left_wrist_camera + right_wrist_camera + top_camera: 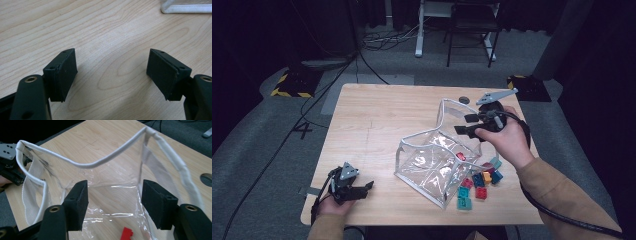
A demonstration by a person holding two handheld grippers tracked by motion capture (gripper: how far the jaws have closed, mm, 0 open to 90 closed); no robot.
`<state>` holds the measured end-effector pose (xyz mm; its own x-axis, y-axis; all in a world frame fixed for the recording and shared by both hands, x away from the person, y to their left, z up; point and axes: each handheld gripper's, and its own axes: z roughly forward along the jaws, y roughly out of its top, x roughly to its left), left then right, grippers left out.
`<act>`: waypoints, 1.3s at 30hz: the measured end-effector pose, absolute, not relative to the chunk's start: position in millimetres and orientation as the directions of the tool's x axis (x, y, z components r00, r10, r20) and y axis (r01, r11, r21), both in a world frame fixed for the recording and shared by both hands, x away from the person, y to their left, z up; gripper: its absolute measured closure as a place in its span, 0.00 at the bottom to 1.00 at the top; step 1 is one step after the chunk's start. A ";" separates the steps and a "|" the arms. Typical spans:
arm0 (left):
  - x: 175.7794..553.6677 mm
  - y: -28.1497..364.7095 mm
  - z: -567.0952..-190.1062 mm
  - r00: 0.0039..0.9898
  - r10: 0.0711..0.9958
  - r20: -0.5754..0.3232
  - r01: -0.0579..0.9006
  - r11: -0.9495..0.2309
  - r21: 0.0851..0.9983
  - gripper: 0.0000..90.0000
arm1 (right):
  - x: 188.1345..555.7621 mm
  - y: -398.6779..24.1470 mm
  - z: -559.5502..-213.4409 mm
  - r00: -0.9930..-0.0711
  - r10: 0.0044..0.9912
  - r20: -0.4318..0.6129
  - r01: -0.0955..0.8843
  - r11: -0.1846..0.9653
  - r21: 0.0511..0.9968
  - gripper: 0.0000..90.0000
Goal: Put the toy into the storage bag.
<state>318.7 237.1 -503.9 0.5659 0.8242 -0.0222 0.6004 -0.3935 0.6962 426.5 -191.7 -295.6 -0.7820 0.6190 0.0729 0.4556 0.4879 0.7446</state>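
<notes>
A clear plastic bag [432, 165] with white trim lies on the wooden table [372, 125], its mouth turned up and to the right. One red brick [460, 156] sits inside it, seen low in the right gripper view as the red brick [127, 233]. Several loose bricks [479, 182] in teal, red, blue and orange lie by the bag's near right side. My right gripper [466, 124] hovers over the bag's mouth, open with nothing between its pads [115, 192]; the white rim [100, 163] curves just beyond. My left gripper [366, 190] rests at the front left, open over bare wood [111, 62].
A round hole [464, 100] is cut in the table's far right part. A corner of the bag's white trim [185, 8] lies ahead of the left gripper. On the floor behind stand a chair [472, 30] and yellow-and-black marked bases [292, 82].
</notes>
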 end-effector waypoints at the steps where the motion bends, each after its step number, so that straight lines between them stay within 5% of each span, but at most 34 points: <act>1: 318.7 237.1 -503.9 0.566 0.824 -0.022 0.600 -0.394 0.696 0.27 | 424.7 -196.7 -293.9 -0.779 0.623 0.074 0.458 0.483 0.747 0.44; 22: 318.4 236.7 -504.0 0.565 0.825 -0.026 0.602 -0.391 0.696 0.27 | 402.2 -310.5 -298.2 -0.660 0.746 0.086 0.502 0.353 0.790 0.44; 39: 318.4 236.7 -504.0 0.565 0.825 -0.026 0.602 -0.391 0.696 0.27 | 395.7 -341.9 -343.7 -0.633 0.771 0.073 0.518 0.352 0.780 0.43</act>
<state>318.4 236.7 -504.0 0.5652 0.8246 -0.0260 0.6024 -0.3910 0.6959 395.7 -341.9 -343.7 -0.6328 0.7709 0.0726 0.5178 0.3516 0.7799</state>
